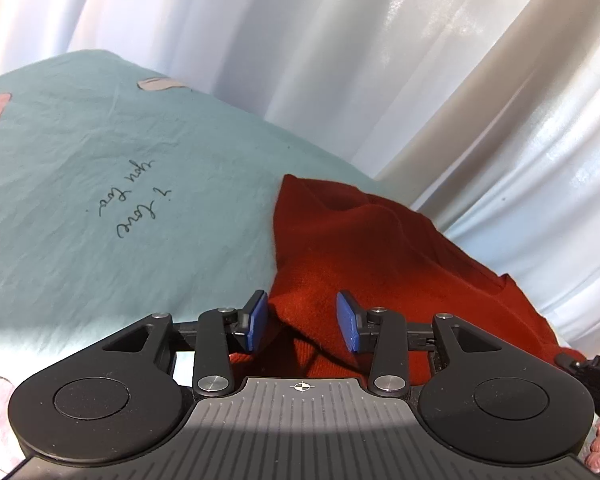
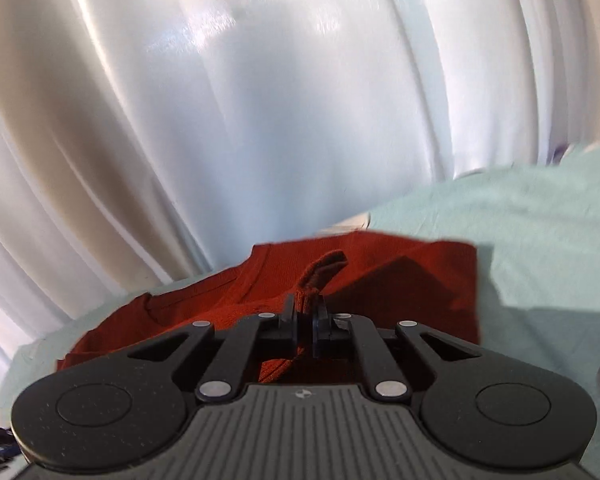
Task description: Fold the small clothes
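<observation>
Your left gripper (image 1: pixel 302 320) stands wide, its blue pads either side of a corner of the rust-red knit garment (image 1: pixel 380 248), which lies on the pale teal printed bedsheet (image 1: pixel 100 152). Your right gripper (image 2: pixel 305 328) is pinched tight on a ribbed fold of that garment (image 2: pixel 316 276).

Beyond the fingers, a pale teal bedsheet (image 1: pixel 100 152) printed with dark handwriting and pink shapes covers the bed; behind it, glossy white curtains (image 2: pixel 260 100) hang in bright, sunlit folds.
</observation>
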